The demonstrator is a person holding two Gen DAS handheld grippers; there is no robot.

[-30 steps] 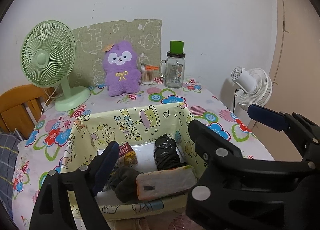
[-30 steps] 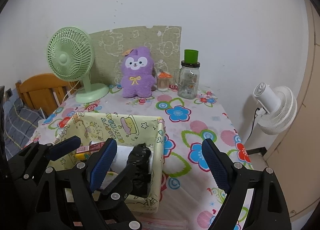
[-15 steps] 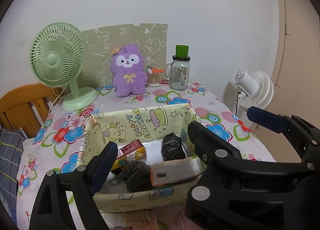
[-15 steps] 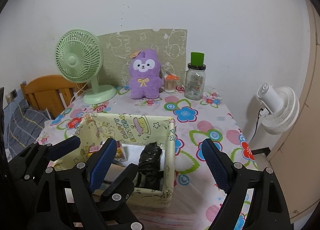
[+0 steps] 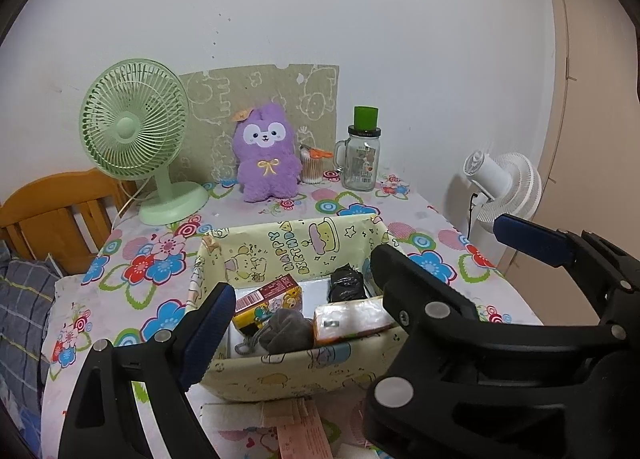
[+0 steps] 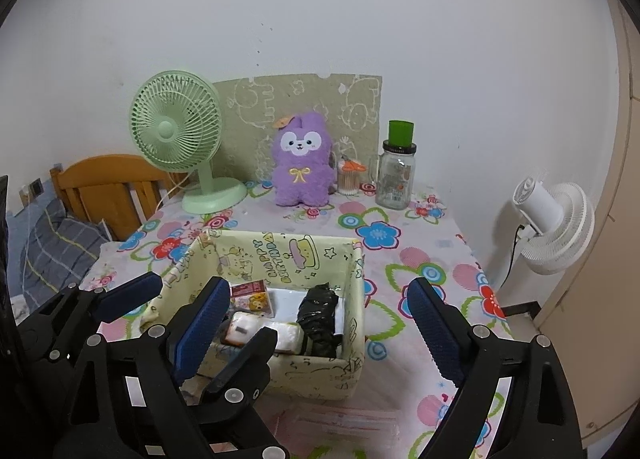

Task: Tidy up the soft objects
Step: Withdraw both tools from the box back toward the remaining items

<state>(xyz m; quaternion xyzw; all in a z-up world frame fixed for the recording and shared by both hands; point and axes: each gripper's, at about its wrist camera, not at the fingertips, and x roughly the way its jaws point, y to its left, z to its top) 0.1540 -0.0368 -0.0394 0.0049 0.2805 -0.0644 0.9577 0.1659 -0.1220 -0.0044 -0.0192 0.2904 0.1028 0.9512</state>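
A purple plush toy sits upright at the back of the flowered table. A pale yellow cartoon-print box stands near the front and holds a tissue pack, a grey soft item, a black bundle and a small carton. My left gripper is open and empty, in front of and above the box. My right gripper is open and empty, also in front of the box. In the left wrist view the right gripper's black frame fills the lower right.
A green desk fan stands back left, with a glass jar with a green lid and a cotton-swab cup back right. A patterned board leans on the wall. A white fan stands off the table's right edge, a wooden bedframe at left.
Both grippers have drawn back and up from the box, which now looks smaller and farther. Both stay open. Nothing in the box has moved.
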